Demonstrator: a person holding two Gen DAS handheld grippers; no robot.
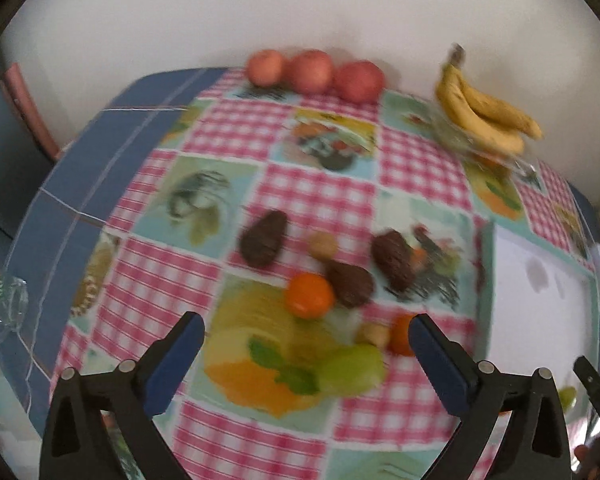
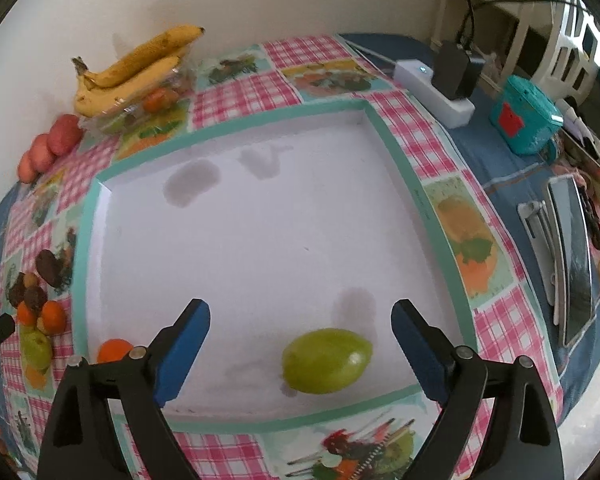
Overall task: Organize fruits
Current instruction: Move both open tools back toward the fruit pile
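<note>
My right gripper (image 2: 300, 306) stands open over the white tray (image 2: 236, 424). A green fruit (image 2: 326, 360) lies loose on the tray floor between its fingers, touching neither pad. An orange (image 2: 114, 350) rests at the tray's left rim. My left gripper (image 1: 306, 322) is open and empty above a loose pile on the tablecloth: dark avocados (image 1: 264, 238), an orange (image 1: 310, 294), small tan fruits (image 1: 322, 245) and a green fruit (image 1: 352, 364). That view is blurred. Three red apples (image 1: 310, 71) line the wall.
Bananas (image 2: 136, 66) lie on a clear container (image 2: 140, 112) at the back by the wall. Right of the tray stand a white power strip (image 2: 434, 88), a teal box (image 2: 526, 118) and a tablet (image 2: 572, 256). A clear glass (image 1: 4, 308) sits at the table's left edge.
</note>
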